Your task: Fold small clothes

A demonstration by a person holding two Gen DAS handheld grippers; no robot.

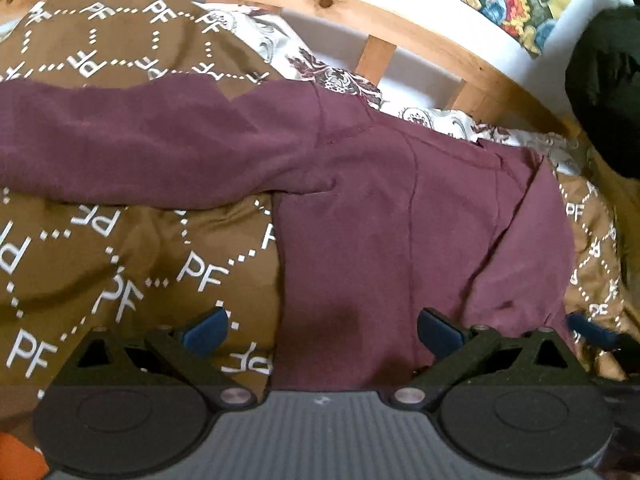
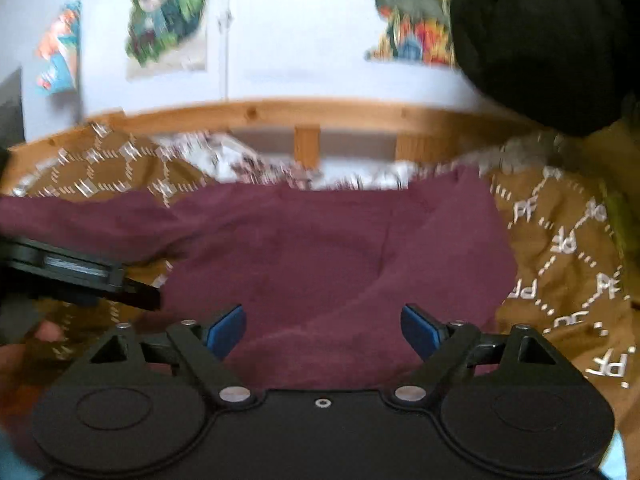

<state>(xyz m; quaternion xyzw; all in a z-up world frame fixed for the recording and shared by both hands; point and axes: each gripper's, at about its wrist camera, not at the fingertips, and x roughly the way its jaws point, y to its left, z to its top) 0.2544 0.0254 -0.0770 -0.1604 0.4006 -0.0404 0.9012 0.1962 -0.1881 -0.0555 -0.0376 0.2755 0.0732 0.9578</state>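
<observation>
Garment: maroon top point(image 1: 380, 216) flat on brown bedspread point(image 1: 120, 264), sleeve stretched leftward.
Left gripper point(image 1: 322, 326): jaws wide, empty.
Right gripper point(image 2: 323, 330): jaws wide, empty.

Maroon soft-knit long-sleeved top point(image 1: 380, 220) lies flat on brown bedspread with white PF lettering point(image 1: 120, 264), body part-folded, one sleeve stretched out sideways to the left, seams visible.
</observation>
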